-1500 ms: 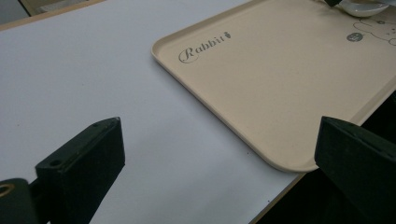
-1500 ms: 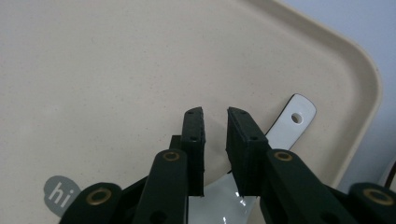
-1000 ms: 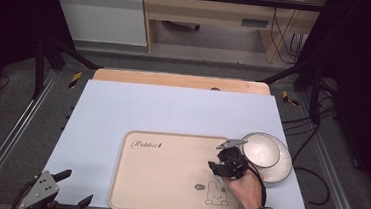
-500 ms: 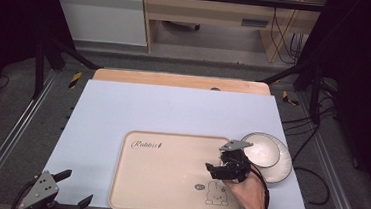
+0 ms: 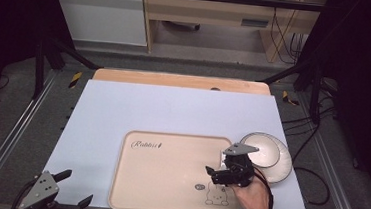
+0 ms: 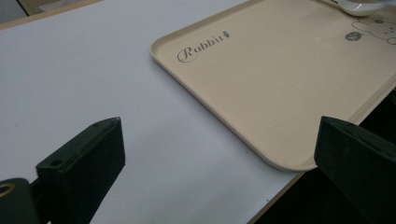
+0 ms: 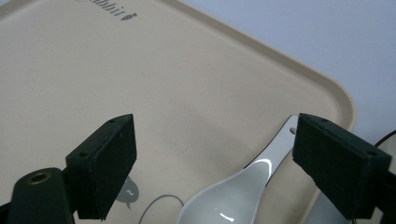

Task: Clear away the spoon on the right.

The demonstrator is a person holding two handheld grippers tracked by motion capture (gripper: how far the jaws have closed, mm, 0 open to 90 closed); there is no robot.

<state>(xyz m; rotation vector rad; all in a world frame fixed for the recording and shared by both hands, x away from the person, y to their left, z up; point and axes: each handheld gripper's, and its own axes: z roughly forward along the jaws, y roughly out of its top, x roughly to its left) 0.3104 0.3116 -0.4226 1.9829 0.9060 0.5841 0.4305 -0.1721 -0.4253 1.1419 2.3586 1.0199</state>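
**Spoon is on the tray, bowls wait beside it**

The worktop (image 5: 172, 113) carries a pale sheet, and on its near part lies a beige tray (image 5: 167, 183) with the word "Rabbit" and a small rabbit drawing. The tray is almost bare. Just beside its right edge, on the sheet, stand white bowls (image 5: 270, 152); they look like two, one set inside the other, but this is hard to tell from the high view.

The right tongs (image 5: 224, 174) hang over the right part of the tray, near the rabbit drawing. In the right gripper view their jaws stand wide apart and grip nothing. Between and below them lies a white ceramic spoon (image 7: 233, 200), resting on the tray near its rounded corner, with the handle pointing toward the tray rim. The spoon does not touch either jaw.

The left tongs (image 5: 64, 190) are at the near left corner of the worktop, well apart from the tray. Their jaws are also spread and hold nothing.

Judging from this, the spoon seems to be already set down on the tray, so this step looks finished. The bowls are not yet on the tray, and they are probably what is left to move.
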